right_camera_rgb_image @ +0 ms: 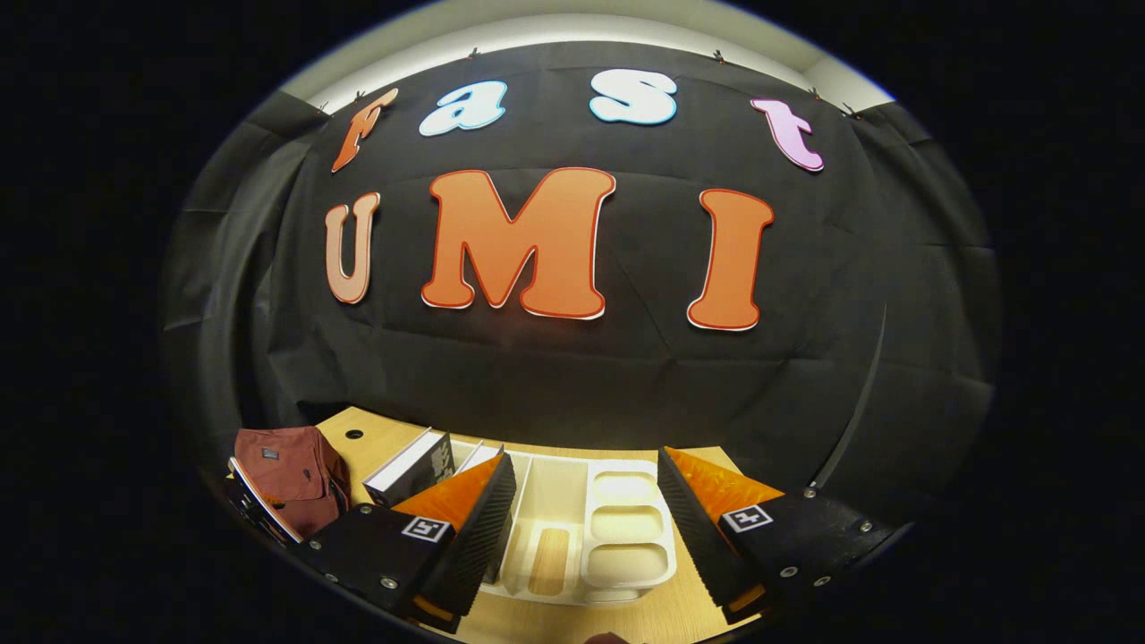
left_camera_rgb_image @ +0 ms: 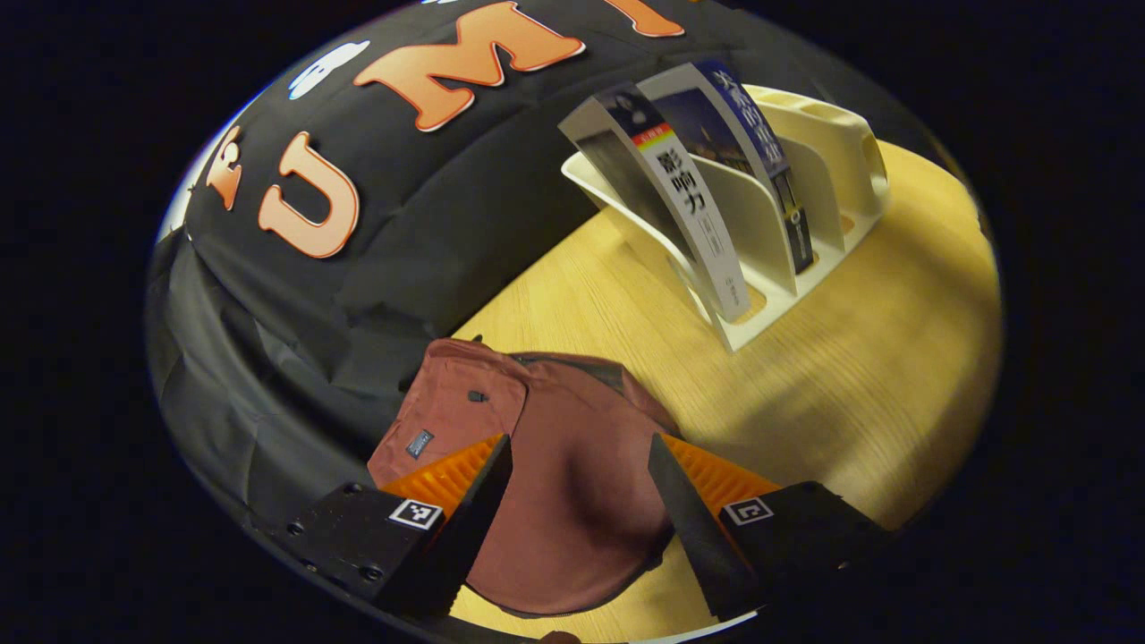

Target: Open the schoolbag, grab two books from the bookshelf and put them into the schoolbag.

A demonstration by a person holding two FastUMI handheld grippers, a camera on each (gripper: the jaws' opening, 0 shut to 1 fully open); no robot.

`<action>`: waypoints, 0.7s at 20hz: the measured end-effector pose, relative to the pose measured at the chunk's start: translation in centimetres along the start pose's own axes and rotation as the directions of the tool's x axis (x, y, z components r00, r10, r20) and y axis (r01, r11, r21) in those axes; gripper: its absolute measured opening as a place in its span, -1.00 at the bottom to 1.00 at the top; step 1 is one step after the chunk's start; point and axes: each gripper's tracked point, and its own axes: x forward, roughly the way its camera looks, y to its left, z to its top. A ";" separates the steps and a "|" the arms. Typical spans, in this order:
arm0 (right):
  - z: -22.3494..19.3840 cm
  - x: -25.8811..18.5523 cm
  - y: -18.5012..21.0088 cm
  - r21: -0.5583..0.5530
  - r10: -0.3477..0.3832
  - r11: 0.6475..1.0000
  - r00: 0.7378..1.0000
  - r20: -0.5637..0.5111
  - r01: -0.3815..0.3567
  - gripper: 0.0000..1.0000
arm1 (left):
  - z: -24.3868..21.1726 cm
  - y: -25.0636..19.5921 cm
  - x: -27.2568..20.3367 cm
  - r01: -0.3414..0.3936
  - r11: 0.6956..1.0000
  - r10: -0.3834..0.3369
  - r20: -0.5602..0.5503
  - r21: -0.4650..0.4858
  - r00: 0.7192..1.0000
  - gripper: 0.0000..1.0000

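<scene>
Dark-red fabric schoolbag lies flap-closed on wooden desk, left gripper jaws spread above; right gripper spread. Opening step; next, grip flap. Two books in white plastic bookshelf.

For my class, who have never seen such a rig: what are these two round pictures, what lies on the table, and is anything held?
A person holds a two-finger gripper in each hand, with a camera riding on each. In the left gripper view, the left gripper hangs open above a dark red fabric schoolbag on the light wooden table. Two books, one white-spined and one blue-spined, lean in a cream plastic bookshelf. In the right gripper view, the right gripper faces that bookshelf, open. Nothing is held.
</scene>
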 end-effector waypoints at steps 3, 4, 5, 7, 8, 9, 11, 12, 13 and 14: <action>-0.5 0.1 -0.6 0.001 -0.012 1.000 1.000 -0.007 0.012 0.89 | -1.2 -1.2 -0.1 0.015 0.999 -0.014 -0.026 0.037 1.000 0.96; -0.6 0.2 -0.6 0.002 -0.014 1.000 1.000 -0.010 0.014 0.89 | -1.5 -1.5 -0.3 0.020 0.998 -0.018 -0.037 0.052 0.999 0.96; -0.7 0.2 -0.7 0.002 -0.017 1.000 1.000 -0.014 0.017 0.88 | -1.6 -1.7 -0.5 0.019 0.997 -0.017 -0.035 0.072 0.999 0.96; -1.0 0.3 -0.8 0.003 -0.021 1.000 1.000 -0.018 0.021 0.89 | -2.3 -2.4 -0.5 0.031 0.995 -0.027 -0.046 0.094 0.999 0.95; -1.0 0.3 -0.9 0.004 -0.024 1.000 1.000 -0.020 0.024 0.89 | -2.6 -2.7 -0.2 0.039 0.995 -0.034 -0.058 0.097 0.998 0.96; -1.2 0.3 -0.9 0.005 -0.024 1.000 0.999 -0.024 0.024 0.88 | -2.7 -2.9 -0.1 0.044 0.995 -0.038 -0.069 0.091 0.997 0.95; -1.4 0.2 -1.0 0.006 -0.027 1.000 0.999 -0.025 0.027 0.88 | -3.5 -2.2 0.2 0.010 0.995 -0.001 -0.087 0.098 0.996 0.95; -1.4 0.3 -0.9 0.008 -0.029 1.000 0.999 -0.025 0.029 0.89 | -3.9 -1.9 0.3 -0.007 0.995 0.018 -0.100 0.104 0.995 0.94; -1.4 0.3 -1.0 0.010 -0.031 0.999 0.999 -0.028 0.031 0.89 | -3.9 -1.7 0.3 -0.021 0.994 0.033 -0.102 0.111 0.994 0.94; -1.5 0.3 -0.9 0.014 -0.027 1.000 0.999 -0.030 0.028 0.89 | -3.6 -1.4 0.1 -0.032 0.992 0.043 -0.092 0.122 0.995 0.95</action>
